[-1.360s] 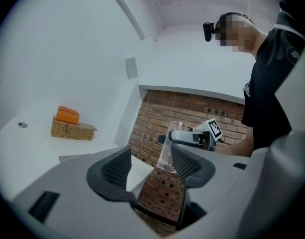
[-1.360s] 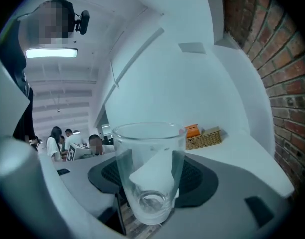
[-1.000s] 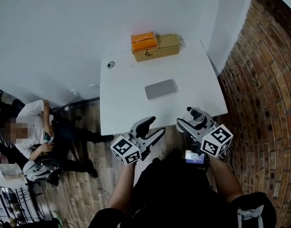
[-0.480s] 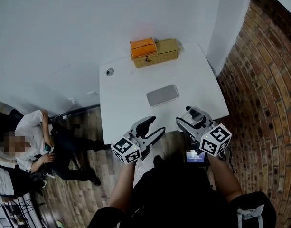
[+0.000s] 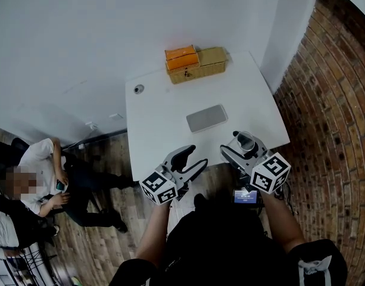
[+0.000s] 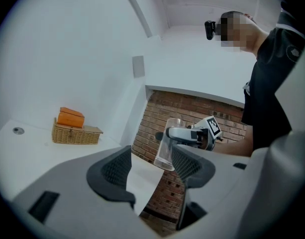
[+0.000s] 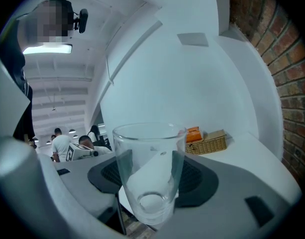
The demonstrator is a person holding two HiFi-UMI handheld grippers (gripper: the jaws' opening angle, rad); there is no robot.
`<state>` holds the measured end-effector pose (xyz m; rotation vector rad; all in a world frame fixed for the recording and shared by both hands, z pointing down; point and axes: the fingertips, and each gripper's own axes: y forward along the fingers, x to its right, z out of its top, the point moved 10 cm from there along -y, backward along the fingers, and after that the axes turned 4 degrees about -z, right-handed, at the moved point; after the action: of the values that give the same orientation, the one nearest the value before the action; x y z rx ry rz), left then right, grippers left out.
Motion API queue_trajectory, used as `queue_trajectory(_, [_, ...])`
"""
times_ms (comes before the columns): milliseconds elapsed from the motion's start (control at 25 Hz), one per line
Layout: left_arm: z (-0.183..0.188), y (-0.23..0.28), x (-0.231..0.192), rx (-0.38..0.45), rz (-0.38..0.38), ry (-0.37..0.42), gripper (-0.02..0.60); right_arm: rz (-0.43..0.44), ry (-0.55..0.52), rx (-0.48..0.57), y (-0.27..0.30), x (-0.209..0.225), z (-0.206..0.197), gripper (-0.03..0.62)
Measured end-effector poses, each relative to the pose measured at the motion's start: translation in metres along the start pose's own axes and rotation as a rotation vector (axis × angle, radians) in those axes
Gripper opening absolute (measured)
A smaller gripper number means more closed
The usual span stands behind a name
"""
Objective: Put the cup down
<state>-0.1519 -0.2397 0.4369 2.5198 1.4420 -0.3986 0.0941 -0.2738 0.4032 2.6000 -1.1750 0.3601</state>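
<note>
A clear glass cup [image 7: 148,171] stands upright between the pads of my right gripper [image 7: 151,176], which is shut on it. In the head view the right gripper [image 5: 237,150] holds the cup [image 5: 246,142] just off the near right corner of the white table [image 5: 164,118]. The left gripper view shows the same cup [image 6: 167,143] in the air beyond the table's corner. My left gripper [image 5: 188,158] is open and holds nothing, at the table's near edge; in its own view the left gripper [image 6: 151,167] has a wide gap.
A wicker basket [image 5: 207,63] with an orange box [image 5: 181,57] stands at the table's far edge. A grey flat pad [image 5: 206,118] lies mid-table, a small round item [image 5: 138,89] at the far left. A brick wall [image 5: 331,100] runs along the right. A person [image 5: 39,171] sits at left.
The view has shifted slightly, so the table sits a little lower and farther right in the frame. Both grippers keep their places and the cup stays held.
</note>
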Motion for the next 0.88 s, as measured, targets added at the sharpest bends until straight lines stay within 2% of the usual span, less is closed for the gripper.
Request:
queue_trajectory(440, [-0.003,-0.007,-0.006,-0.004,0.052,-0.017,0.262,-0.011,-0.034,-0.070,0.019,0.032,-0.007,0.284])
queue_trajectory(600, [-0.005,-0.009,-0.009,-0.016,0.072,-0.038,0.262,-0.013,-0.046,-0.085,0.041,0.049,-0.006,0.284])
queue_trajectory(880, [-0.009,-0.002,-0.028,-0.018,0.112,-0.069,0.262,0.039,-0.081,-0.098,0.101,0.072,-0.003,0.284])
